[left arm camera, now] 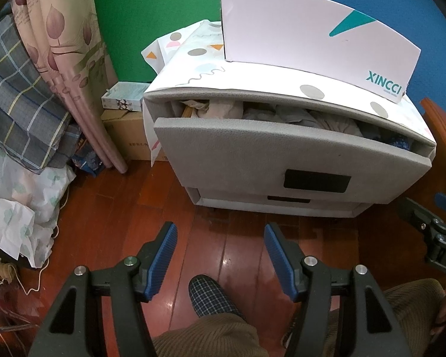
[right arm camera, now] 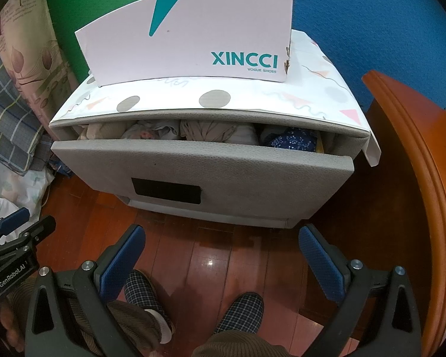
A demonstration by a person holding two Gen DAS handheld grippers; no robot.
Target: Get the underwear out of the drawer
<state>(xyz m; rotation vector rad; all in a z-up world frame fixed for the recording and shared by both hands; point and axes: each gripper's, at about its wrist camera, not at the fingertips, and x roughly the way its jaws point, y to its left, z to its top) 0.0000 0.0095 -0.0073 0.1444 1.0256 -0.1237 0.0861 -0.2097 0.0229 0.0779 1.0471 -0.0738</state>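
A grey drawer (left arm camera: 282, 148) (right arm camera: 199, 163) of a low fabric cabinet stands pulled out a little, with a black handle patch on its front. Folded underwear (right arm camera: 205, 129) (left arm camera: 223, 110) in beige, white and dark blue fills the gap at its top. My left gripper (left arm camera: 220, 232) hangs open over the wooden floor, short of the drawer front, nothing between its blue pads. My right gripper (right arm camera: 223, 235) is open too, wider, also in front of the drawer and holding nothing. Each gripper shows at the edge of the other's view.
A white XINCCI shoe box (right arm camera: 190, 41) sits on the cabinet top. A wooden furniture edge (right arm camera: 416, 178) stands at the right. Bedding and curtains (left arm camera: 29, 104) pile up at the left, with cardboard boxes (left arm camera: 128, 136) beside the cabinet. A person's slippered feet (right arm camera: 243, 309) rest on the floor below.
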